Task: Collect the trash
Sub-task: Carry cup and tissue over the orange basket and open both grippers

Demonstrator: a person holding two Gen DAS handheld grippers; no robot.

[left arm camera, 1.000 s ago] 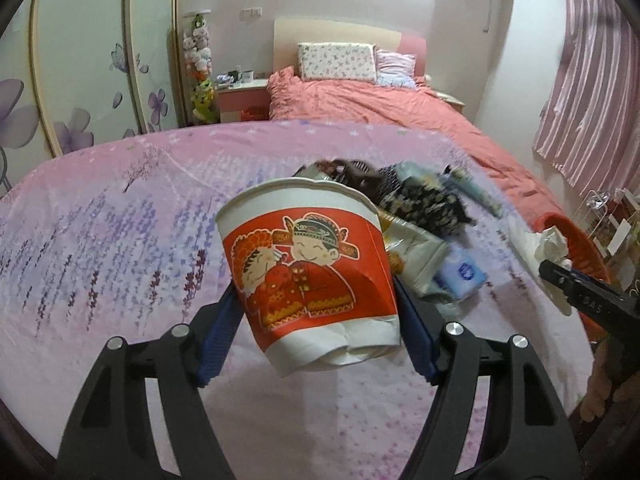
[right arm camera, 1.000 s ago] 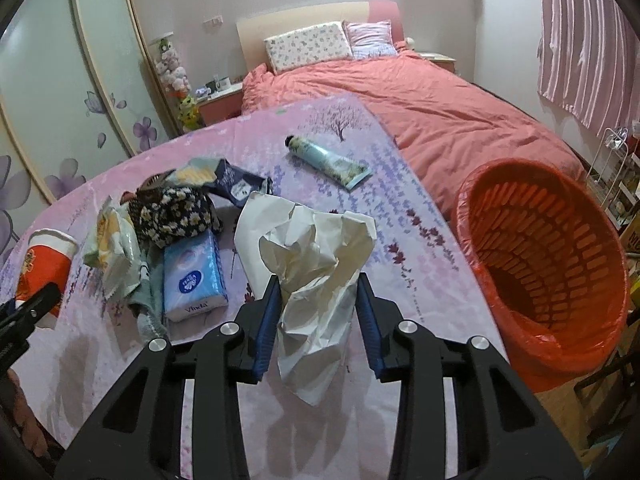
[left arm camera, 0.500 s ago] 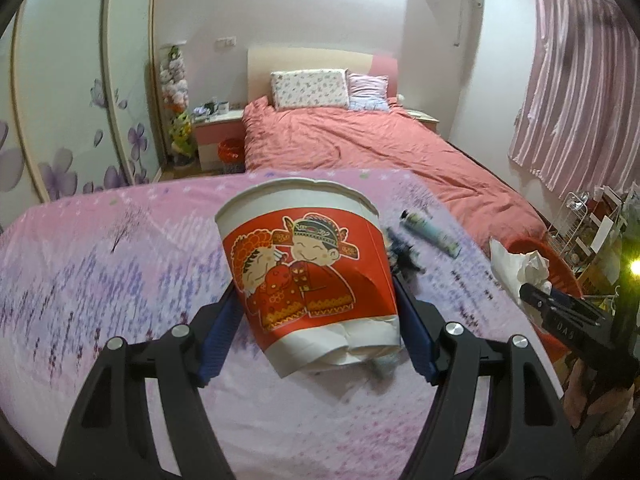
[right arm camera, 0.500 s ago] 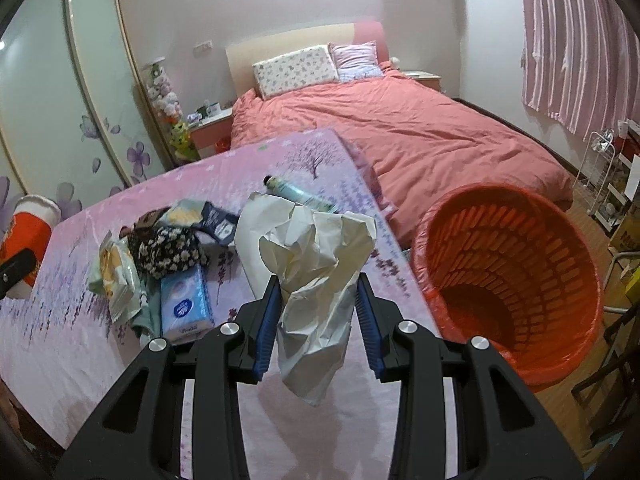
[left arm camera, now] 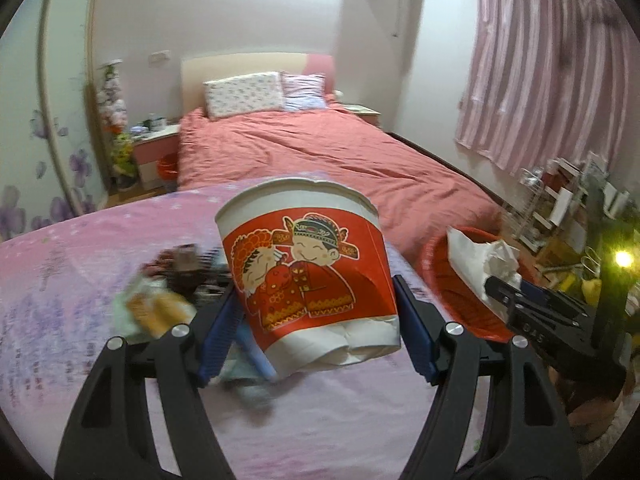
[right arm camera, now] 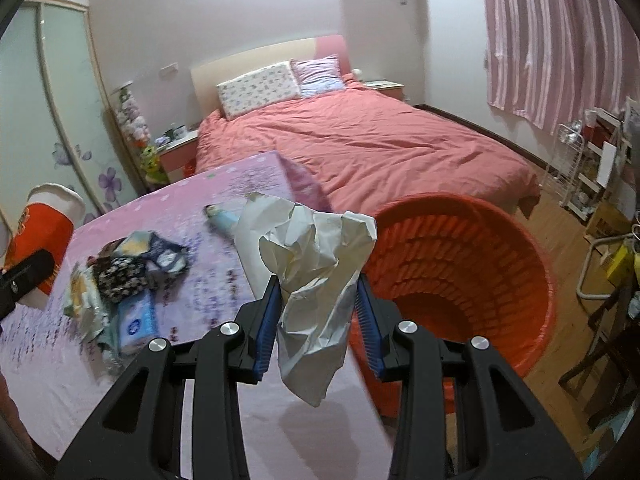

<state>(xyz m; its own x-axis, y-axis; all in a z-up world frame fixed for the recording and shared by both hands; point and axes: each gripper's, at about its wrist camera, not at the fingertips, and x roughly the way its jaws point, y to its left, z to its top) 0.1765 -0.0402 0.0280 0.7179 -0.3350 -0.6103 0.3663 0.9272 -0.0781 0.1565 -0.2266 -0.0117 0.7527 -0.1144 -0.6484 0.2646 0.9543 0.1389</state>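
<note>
Clamping a red-and-white paper cup (left arm camera: 308, 276) (base dented), the left gripper (left arm camera: 316, 320) holds it above the pink tablecloth; the right gripper (right arm camera: 316, 312) pinches crumpled white paper (right arm camera: 316, 268), orange plastic basket (right arm camera: 472, 280) at three o'clock

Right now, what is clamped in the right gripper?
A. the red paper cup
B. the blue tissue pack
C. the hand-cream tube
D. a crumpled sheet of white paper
D: the right gripper has its blue pads pressed on the crumpled white paper, beside the orange basket.
</note>
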